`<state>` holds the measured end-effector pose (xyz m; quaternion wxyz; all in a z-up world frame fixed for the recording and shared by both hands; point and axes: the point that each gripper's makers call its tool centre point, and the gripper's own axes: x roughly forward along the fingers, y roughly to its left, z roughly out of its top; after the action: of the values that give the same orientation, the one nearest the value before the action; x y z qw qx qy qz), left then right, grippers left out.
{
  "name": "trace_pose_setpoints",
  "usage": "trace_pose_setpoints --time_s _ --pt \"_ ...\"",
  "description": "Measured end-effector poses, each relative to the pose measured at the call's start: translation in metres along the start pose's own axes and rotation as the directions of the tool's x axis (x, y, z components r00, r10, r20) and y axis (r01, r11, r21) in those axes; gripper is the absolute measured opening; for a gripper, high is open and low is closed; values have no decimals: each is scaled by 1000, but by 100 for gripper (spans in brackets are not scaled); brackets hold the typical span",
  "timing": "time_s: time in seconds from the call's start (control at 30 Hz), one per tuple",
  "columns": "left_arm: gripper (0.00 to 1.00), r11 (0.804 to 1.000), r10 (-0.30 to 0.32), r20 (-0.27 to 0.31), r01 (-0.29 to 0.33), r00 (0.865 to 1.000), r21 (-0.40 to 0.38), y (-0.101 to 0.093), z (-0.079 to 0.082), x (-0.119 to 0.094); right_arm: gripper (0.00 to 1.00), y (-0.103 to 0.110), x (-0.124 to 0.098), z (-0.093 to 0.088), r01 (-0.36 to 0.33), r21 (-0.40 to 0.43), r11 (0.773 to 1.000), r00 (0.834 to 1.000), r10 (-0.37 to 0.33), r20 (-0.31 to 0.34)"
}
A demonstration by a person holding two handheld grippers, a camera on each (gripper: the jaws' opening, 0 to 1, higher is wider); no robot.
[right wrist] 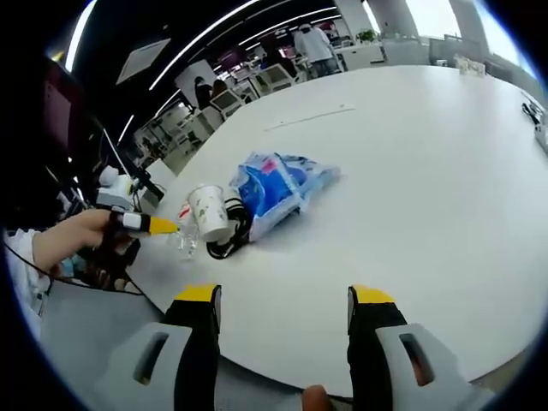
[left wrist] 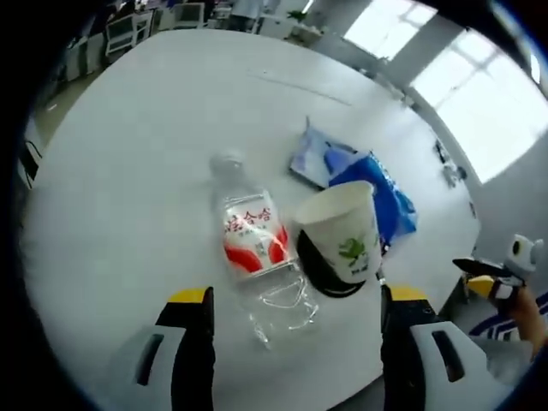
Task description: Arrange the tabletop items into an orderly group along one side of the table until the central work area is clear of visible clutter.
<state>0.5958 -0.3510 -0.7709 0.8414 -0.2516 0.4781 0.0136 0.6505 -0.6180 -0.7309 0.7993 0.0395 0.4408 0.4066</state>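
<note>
Near the counter (left wrist: 128,145) edge, a clear bottle (left wrist: 250,248) lies beside a paper cup (left wrist: 342,235) and blue bags (left wrist: 377,193). Left claw (left wrist: 295,330) and right claw (right wrist: 282,330) both gape wide, holding nothing.

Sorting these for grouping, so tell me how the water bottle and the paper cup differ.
The water bottle is clear plastic with a red and white label; the paper cup is opaque white with a green leaf print. The bottle lies on its side on the table, while the cup stands tilted with its open mouth showing. The bottle looks longer than the cup. Both sit close together near the table's edge.
</note>
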Motion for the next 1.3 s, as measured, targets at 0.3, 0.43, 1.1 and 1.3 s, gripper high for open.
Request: trace_pose_setpoints --time_s 0.3,0.43,1.1,1.3 --pt "71 999 35 -1 -35 999 -8 -2 1 12 57 -6 -1 -3 -1 32 999 1000 0 12" --pt "70 997 81 6 -81 997 -1 3 1 15 57 -14 -2 -6 4 48 999 1000 -5 14" --pt "58 974 223 15 -222 975 -49 25 2 26 57 -28 -12 -26 26 133 991 999 -32 42" --pt "43 972 225 13 -223 974 -71 22 -1 25 57 -30 -15 -31 42 151 988 998 -48 39"
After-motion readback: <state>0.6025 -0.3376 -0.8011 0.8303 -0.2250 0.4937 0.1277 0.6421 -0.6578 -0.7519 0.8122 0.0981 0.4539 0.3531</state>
